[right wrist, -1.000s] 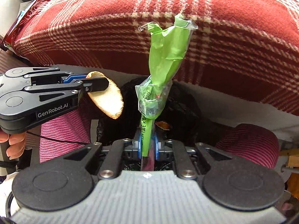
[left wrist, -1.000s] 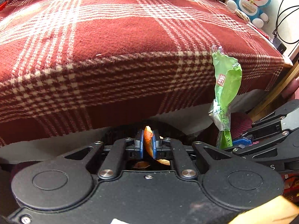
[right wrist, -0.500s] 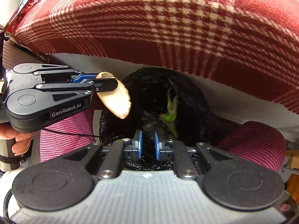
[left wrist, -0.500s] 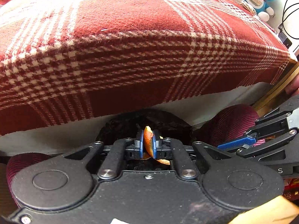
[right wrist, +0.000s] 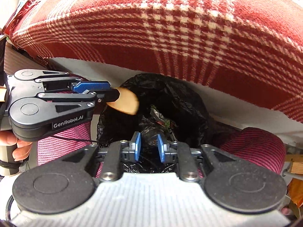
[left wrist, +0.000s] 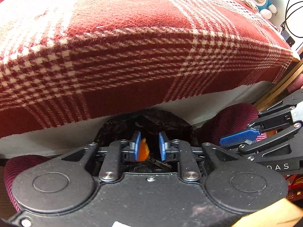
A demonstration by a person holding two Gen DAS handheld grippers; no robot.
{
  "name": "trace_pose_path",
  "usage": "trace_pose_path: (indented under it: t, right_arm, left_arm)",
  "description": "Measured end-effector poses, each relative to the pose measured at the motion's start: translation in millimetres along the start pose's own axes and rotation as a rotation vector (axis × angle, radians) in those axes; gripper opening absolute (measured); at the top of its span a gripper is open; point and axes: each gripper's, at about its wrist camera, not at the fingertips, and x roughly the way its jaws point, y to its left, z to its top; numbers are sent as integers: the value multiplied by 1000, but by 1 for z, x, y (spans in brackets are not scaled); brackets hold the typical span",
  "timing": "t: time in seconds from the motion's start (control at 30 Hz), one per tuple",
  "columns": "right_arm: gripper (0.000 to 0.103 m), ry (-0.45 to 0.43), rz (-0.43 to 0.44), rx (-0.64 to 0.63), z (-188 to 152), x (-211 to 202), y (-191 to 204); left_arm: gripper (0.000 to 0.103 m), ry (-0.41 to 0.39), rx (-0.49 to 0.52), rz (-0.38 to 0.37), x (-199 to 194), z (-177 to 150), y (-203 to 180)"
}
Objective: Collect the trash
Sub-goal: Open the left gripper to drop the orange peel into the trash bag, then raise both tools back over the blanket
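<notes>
Two hand-held grippers over one black bin bag (right wrist: 181,102). Left hand-held gripper (left wrist: 149,148) parted, one orange peel (left wrist: 143,150) against its left pad. Right hand-held gripper (right wrist: 148,147) parted, empty.

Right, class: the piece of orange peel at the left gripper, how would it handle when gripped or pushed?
Probably light: the peel clings to one pad of the left gripper though the jaws stand apart. Likely fairly stiff: in the right wrist view it juts out over the black bag without drooping. Its curved shape suggests it might rock if pushed.
</notes>
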Motion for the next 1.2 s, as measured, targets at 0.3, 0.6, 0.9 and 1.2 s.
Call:
trace_pose_path:
  t: [0.3, 0.6, 0.9, 1.2]
  right_arm:
    - [44, -15, -8, -2, 2, -9, -9]
    - [58, -97, -30, -116, 5, -46, -9]
    - [77, -282, -46, -185, 22, -114, -13]
    - [85, -421, -125, -135, 45, -147, -27]
  left_arm:
    - [38, -5, 17, 3, -3, 5, -5]
    - [50, -96, 85, -33, -47, 17, -14]
    - [84, -325, 126, -17, -109, 56, -17]
    - [88, -440, 49, 63, -118, 106, -3]
